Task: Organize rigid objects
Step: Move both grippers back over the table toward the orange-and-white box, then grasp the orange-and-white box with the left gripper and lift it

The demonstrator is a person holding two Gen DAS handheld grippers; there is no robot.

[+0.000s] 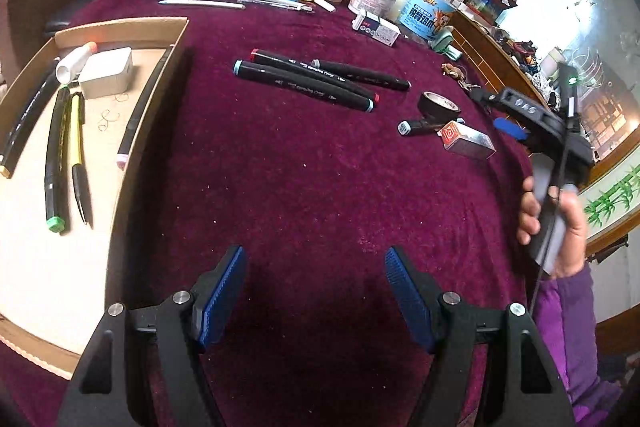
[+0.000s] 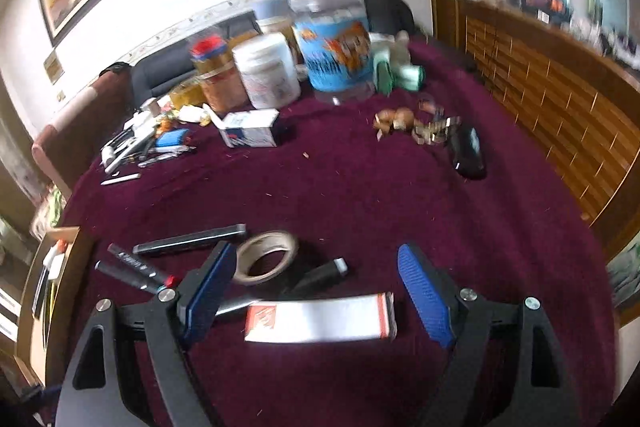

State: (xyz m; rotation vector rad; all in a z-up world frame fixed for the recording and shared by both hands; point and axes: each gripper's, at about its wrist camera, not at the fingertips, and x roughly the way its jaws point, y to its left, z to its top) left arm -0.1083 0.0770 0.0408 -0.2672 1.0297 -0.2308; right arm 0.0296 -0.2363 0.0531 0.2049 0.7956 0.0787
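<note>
The silver box [image 2: 320, 319] with a red-and-white end lies flat on the maroon worktop [image 2: 360, 195], in front of the right gripper [image 2: 316, 287] and between its blue pads, touching neither. That gripper stands wide apart and empty. The left gripper [image 1: 316, 291] is likewise wide and empty, with three black markers [image 1: 316, 81] well ahead and a cardboard tray [image 1: 132, 131] beside it.

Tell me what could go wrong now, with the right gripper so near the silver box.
1. The tape roll and a marker lie close behind the silver box; the open right gripper might bump them.
2. The right view is blurred, so aim may be off.
3. The three markers are round and could roll if the left gripper nudges them.
</note>
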